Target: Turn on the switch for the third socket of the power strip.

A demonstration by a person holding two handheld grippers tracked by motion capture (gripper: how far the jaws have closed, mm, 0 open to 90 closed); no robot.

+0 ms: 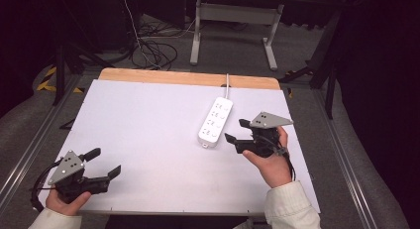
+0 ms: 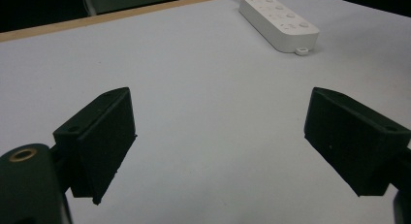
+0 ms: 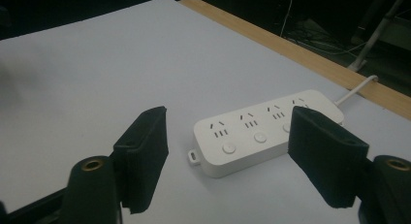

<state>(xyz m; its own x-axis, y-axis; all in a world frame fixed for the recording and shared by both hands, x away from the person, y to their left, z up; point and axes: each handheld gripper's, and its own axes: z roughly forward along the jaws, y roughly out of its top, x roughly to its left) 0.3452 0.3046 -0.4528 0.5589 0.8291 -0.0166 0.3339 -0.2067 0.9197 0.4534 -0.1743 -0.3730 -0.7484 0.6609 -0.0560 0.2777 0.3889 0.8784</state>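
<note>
- The table [image 1: 148,140], covered in white, carries one item: a white power strip [image 1: 216,122] right of centre, its cord [image 1: 227,85] running off the far edge.
- The power strip looks like rigid, smooth plastic, light enough for one gripper but likely slippery; across its narrow width near the middle seems the best place to grip, clear of the buttons.
- The right gripper [image 1: 236,131] hovers just right of the strip's near end, jaws wide apart and empty, the strip's near end showing between them in the right gripper view.
- The right hand [image 1: 271,162] reaches in level, wrist angled toward the strip.
- The left gripper [image 1: 104,162] sits at the near left corner, well apart, jaws spread and empty.
</note>
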